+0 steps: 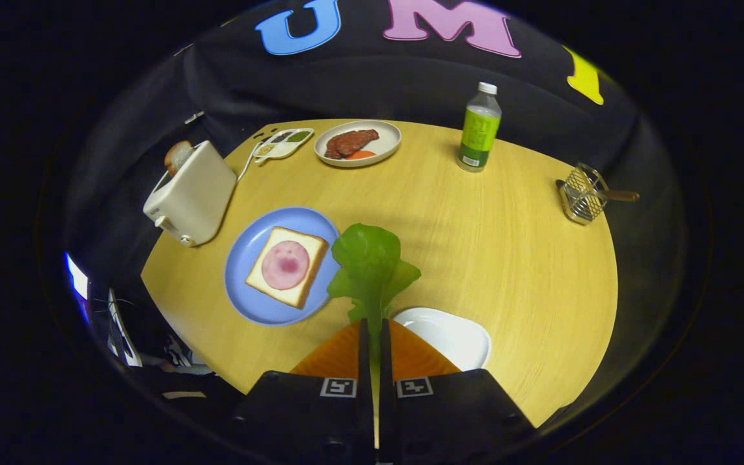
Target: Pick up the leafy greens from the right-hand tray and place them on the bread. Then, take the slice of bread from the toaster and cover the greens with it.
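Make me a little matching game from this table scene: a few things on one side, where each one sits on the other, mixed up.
Things:
1. leafy greens
2. bread with ham
3. bread slice
4. bottle

Places:
A. sticking out of the toaster
B. standing alone near the table's far edge
C. pinched between the gripper's fingers
D. lying on the blue plate

Pairs: 1-C, 2-D, 3-A, 4-B

greens (372,265) green | plate (249,248) blue | table (507,258) yellow wood grain | toaster (192,194) cream
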The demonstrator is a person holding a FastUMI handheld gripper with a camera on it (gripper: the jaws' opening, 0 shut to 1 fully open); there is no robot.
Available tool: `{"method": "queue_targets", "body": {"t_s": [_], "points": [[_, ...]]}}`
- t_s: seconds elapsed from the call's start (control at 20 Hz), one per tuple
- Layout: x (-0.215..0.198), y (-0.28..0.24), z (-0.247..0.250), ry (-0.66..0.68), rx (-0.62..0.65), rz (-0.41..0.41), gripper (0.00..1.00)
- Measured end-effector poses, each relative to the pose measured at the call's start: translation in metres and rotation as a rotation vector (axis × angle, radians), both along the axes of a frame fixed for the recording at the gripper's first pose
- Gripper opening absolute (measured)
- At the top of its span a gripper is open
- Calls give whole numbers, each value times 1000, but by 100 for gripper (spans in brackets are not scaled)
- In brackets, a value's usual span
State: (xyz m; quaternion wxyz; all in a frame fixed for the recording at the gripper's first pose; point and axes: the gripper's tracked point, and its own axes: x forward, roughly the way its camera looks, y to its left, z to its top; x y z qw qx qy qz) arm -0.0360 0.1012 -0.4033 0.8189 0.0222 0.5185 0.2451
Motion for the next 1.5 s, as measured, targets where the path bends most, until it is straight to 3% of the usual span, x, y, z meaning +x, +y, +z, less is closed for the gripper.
{"method": "queue_targets", "body": {"t_s": [0.4, 0.9, 1.0, 1.1, 1.15, 1.5], "points": [[11, 91, 10, 9, 48, 103, 8], [25, 139, 1, 26, 57, 131, 9], [31, 137, 0, 11, 39, 120, 20], [35, 137, 0, -3, 31, 109, 54], [36, 137, 0, -6, 30, 102, 61], [38, 137, 21, -31, 65, 88, 61]]}}
